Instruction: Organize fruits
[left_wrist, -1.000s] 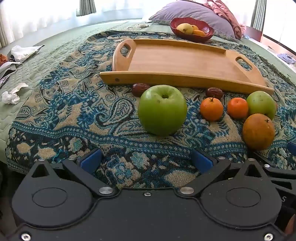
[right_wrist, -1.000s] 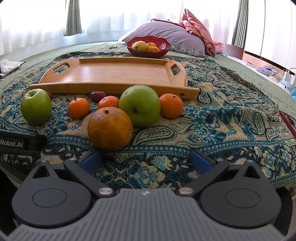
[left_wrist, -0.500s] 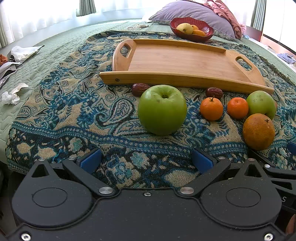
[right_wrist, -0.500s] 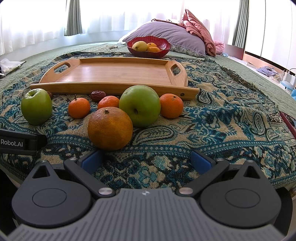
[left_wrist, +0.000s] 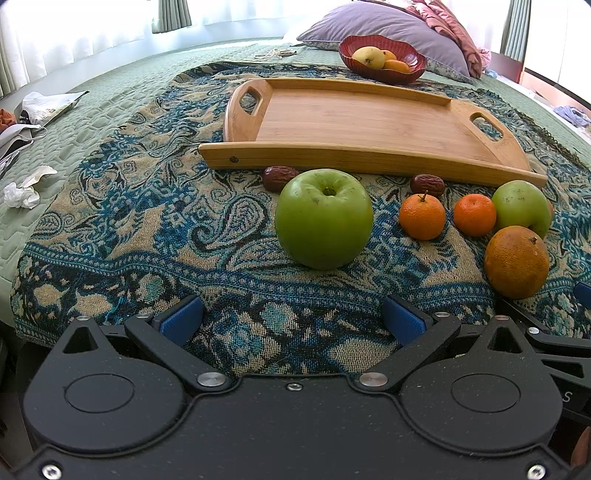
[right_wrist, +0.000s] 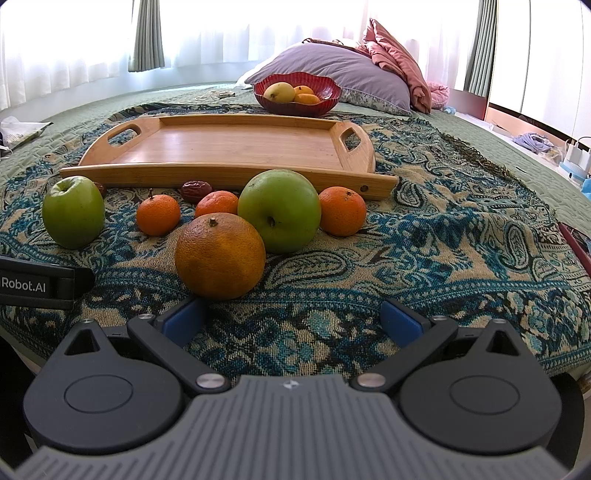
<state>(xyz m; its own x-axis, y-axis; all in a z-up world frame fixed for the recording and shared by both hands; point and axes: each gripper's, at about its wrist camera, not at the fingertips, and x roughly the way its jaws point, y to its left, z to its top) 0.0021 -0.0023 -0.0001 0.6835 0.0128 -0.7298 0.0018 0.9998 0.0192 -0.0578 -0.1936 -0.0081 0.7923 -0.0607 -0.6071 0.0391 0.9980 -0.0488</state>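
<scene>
On the patterned blanket lie a green apple (left_wrist: 324, 218), a second green apple (right_wrist: 279, 210), a large orange (right_wrist: 219, 255), three small tangerines (right_wrist: 158, 219) and two dark dates (left_wrist: 280, 178), all in front of an empty wooden tray (left_wrist: 354, 158). My left gripper (left_wrist: 291, 319) is open and empty, just short of the first apple. My right gripper (right_wrist: 291, 321) is open and empty, with the large orange just ahead of its left fingertip. The left gripper's side (right_wrist: 40, 282) shows at the left of the right wrist view.
A red bowl (right_wrist: 297, 105) with yellow and orange fruit stands behind the tray, before a purple pillow (right_wrist: 332, 70). Crumpled paper (left_wrist: 22, 192) and bags (left_wrist: 48, 105) lie on the green quilt at the left. The bed's edge is right below both grippers.
</scene>
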